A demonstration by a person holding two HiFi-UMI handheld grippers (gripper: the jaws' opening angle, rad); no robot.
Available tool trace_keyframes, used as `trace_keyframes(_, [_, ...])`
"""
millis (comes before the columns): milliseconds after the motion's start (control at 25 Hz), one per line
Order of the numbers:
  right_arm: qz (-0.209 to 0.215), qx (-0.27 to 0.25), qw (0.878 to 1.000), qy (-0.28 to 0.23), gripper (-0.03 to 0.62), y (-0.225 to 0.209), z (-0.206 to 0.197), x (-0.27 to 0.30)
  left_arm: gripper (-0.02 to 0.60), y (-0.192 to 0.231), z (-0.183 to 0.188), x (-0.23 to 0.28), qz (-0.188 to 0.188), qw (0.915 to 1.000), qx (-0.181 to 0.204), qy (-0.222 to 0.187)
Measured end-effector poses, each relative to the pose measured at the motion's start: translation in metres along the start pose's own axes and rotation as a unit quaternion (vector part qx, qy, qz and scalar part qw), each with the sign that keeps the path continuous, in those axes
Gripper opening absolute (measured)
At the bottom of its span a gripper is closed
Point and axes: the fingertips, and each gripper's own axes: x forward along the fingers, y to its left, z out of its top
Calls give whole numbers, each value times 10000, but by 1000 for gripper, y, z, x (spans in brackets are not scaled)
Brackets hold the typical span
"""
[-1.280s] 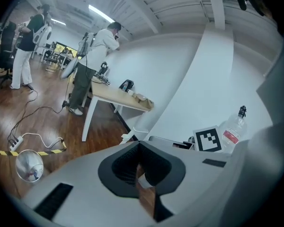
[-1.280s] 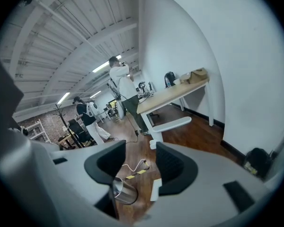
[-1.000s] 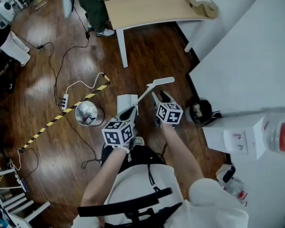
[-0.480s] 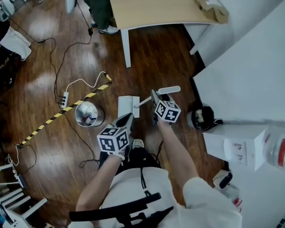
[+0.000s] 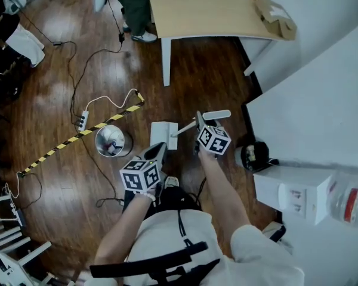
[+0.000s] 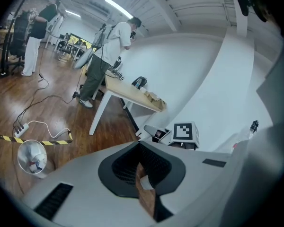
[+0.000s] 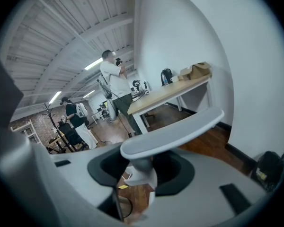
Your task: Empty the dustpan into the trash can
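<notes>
since a second ago the top of the dustpan's handle (image 5: 216, 115) has drawn in close to the right gripper (image 5: 198, 127). it stood well beyond that gripper before and now sits just past its tips. the left gripper (image 5: 160, 150) has drifted a little back toward the person. the right gripper's jaws have just been closing, and in the right gripper view the pale shaft (image 7: 143, 173) stands between the dark pads, pinched there, with the flat handle bar crossing right above them. the left gripper's jaws are pressed together at the tips with nothing caught in them. only a thin slit of wooden floor (image 5: 203, 70) shows between them. the dustpan (image 5: 164, 133) rests with its white pan on the floor, just ahead of the left gripper's tips and left of the right gripper. its shaft slants up and rightward from there into the right gripper's jaws. the round metal trash can (image 5: 98, 140) stands near the pan's left side, apart from it, by a strip of yellow-and-black tape (image 5: 77, 137).
</notes>
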Motion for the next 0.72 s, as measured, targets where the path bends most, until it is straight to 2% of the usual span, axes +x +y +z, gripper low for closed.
trace_keyframes(280, [-37,-371,9993,47,166,38,60,-4,-12,38,1,-31,390,9986,-241,-255])
trace_keyframes(720, [469,-860,9951,-86,146,119,163,-7,-12,84,-14,-86,824,9922,-713,-600])
